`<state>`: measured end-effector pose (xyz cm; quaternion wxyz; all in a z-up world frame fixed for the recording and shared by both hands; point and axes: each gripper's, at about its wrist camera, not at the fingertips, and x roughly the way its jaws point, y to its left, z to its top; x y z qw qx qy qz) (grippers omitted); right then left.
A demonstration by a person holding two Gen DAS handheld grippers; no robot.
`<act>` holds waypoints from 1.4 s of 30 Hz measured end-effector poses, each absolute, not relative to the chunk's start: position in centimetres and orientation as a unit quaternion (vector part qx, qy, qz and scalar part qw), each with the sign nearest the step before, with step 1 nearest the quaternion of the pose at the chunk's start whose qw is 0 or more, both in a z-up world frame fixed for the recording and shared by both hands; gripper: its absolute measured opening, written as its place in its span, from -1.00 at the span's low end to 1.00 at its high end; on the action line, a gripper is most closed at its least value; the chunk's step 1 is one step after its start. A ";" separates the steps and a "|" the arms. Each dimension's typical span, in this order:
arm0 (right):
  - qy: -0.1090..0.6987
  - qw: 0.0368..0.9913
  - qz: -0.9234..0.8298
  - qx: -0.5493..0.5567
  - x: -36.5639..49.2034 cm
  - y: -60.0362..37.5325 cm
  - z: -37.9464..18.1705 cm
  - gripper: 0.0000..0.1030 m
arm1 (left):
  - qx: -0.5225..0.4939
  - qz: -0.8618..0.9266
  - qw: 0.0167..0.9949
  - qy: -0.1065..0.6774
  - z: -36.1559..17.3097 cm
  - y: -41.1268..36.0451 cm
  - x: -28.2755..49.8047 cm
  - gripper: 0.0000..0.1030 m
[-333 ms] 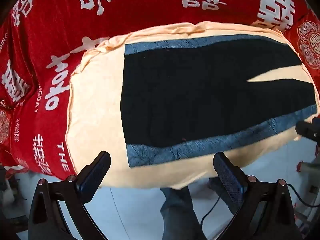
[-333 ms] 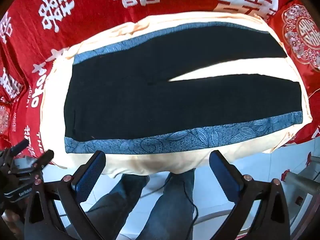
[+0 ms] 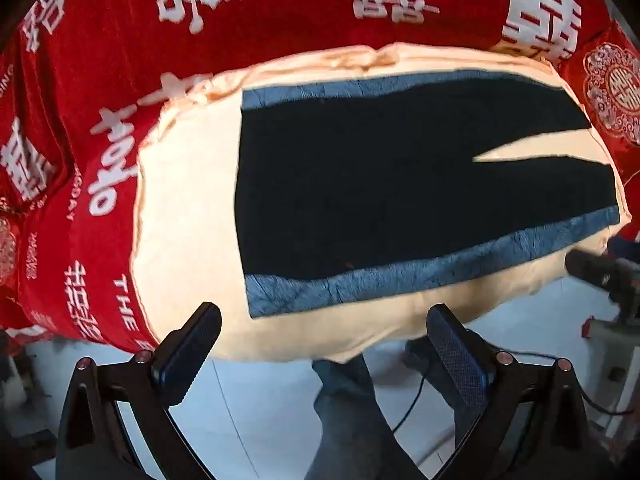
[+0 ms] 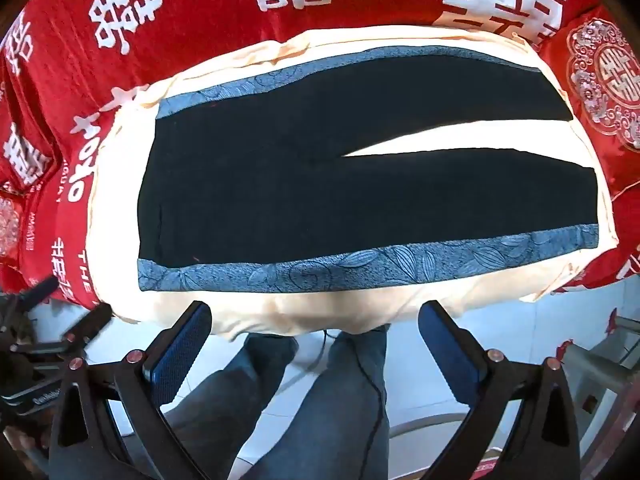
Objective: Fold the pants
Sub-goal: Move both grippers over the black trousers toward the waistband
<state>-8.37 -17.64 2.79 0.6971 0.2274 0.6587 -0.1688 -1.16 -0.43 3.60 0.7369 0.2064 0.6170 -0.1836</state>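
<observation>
Both grippers, left gripper [image 3: 322, 344] and right gripper [image 4: 314, 340], spread, empty | pants [image 4: 360, 196] ahead, flat, unfolded | long axis runs left-right along table's near edge.

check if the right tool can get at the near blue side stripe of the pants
Probably yes: the right tool is open and empty, and the stripe lies flat, uncovered, along the near edge of the pants.
</observation>
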 end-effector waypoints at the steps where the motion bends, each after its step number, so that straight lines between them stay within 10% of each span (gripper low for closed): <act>1: 0.660 0.694 -0.170 0.231 -8.2 -17.7 2.7 1.00 | 0.203 -0.184 0.739 0.616 3.9 -0.4 -1.0 1.00; 42: 0.649 0.711 -0.170 0.210 -9.1 -20.5 2.2 1.00 | 0.186 -0.133 0.755 0.615 6.0 -2.1 -1.1 1.00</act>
